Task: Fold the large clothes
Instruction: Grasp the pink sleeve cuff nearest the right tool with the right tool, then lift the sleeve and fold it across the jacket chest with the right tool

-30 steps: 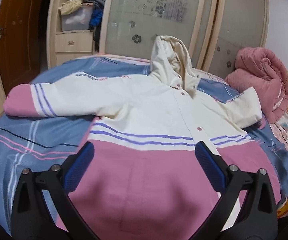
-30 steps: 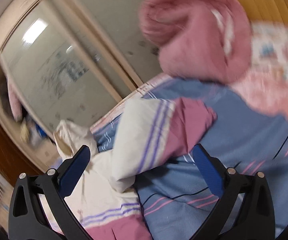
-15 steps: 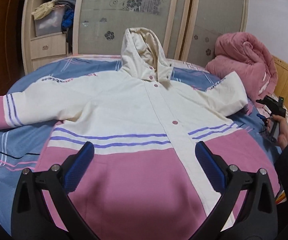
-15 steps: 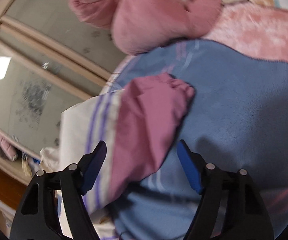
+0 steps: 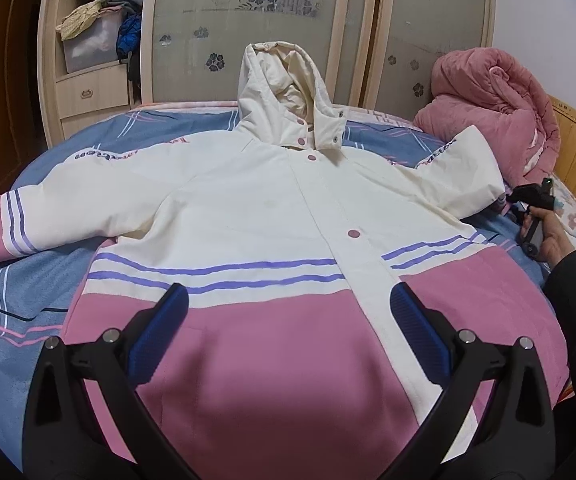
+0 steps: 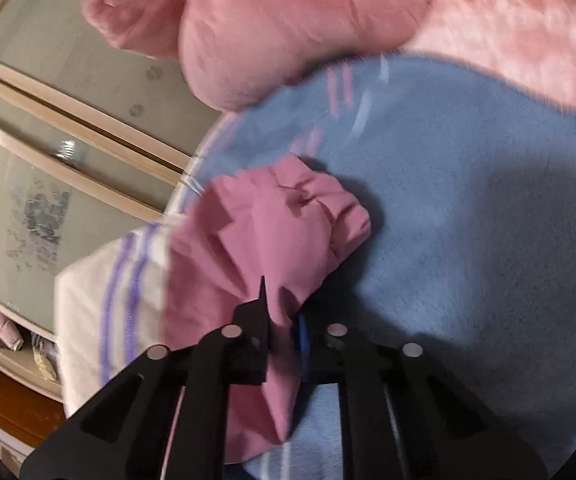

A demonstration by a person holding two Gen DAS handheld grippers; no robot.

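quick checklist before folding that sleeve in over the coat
1. Right gripper shut on the pink cuff: ok, fabric is pinched between its fingers.
2. Left gripper free: ok, open, over the pink hem, holding nothing.
3. Coat spread flat on the bed, front up: ok.
4. Other sleeve laid out straight: ok.
5. Hood lies flat: not ok, it stands up puffed.
6. Grip deep enough to hold through the swing: cannot tell, the view is blurred.
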